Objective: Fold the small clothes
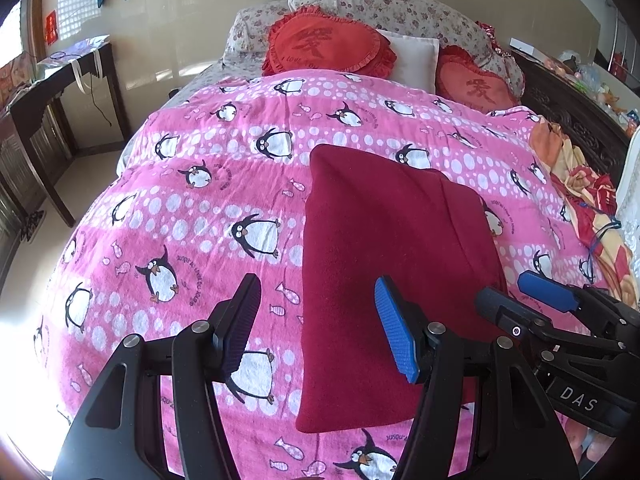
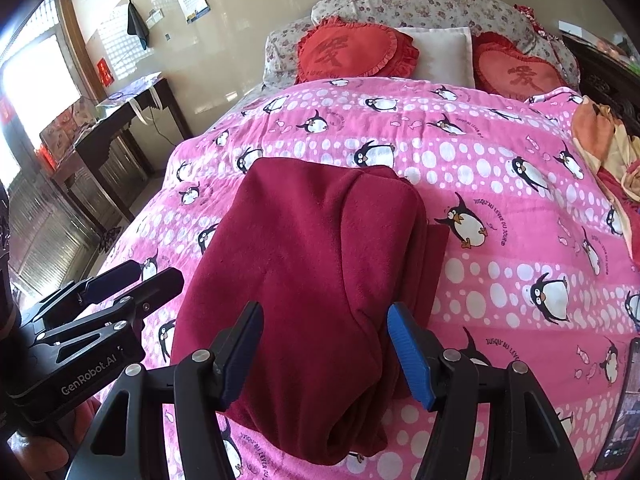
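A dark red fleece garment (image 1: 384,264) lies folded into a long strip on the pink penguin blanket (image 1: 208,184); it also shows in the right wrist view (image 2: 320,264). My left gripper (image 1: 320,328) is open and empty, hovering over the garment's near left edge. My right gripper (image 2: 324,352) is open and empty, above the garment's near end. The right gripper also shows at the right of the left wrist view (image 1: 520,292), and the left gripper at the left of the right wrist view (image 2: 144,276).
Red heart cushions (image 1: 324,44) and a white pillow (image 1: 416,60) lie at the bed's head. Crumpled orange and red cloth (image 1: 584,184) lies on the right side. A dark wooden desk (image 1: 52,92) stands left of the bed. A phone (image 2: 624,408) lies at the right.
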`<state>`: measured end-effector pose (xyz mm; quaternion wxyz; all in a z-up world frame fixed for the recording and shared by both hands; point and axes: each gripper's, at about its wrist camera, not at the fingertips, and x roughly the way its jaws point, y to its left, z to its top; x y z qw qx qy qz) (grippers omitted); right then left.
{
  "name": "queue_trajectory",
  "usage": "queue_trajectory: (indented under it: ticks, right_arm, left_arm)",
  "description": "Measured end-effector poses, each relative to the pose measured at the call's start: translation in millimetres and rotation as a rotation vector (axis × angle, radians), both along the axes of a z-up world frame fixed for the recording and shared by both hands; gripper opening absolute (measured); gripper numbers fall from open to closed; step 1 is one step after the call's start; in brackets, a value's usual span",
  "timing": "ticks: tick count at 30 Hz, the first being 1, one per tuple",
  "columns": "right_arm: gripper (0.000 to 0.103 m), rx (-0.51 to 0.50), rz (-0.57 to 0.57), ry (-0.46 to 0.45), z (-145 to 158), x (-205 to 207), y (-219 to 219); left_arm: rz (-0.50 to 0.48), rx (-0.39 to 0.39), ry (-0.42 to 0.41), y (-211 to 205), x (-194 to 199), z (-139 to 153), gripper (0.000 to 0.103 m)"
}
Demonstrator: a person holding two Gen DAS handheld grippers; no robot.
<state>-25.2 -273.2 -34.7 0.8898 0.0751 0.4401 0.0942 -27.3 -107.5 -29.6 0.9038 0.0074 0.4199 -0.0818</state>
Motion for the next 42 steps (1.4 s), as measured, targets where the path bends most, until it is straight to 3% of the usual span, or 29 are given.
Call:
queue_trajectory:
  ticks: [24, 42]
  right_arm:
    - [0.063, 0.011, 0.007, 0.026, -8, 3, 1]
    - [0.063, 0.028, -0.053, 0.019, -5, 6, -25]
  left_arm:
    - [0.008, 0.004, 0.008, 1, 3, -6, 0.059]
    - [0.127, -0.033, -0.057, 45, 13, 0, 0.060]
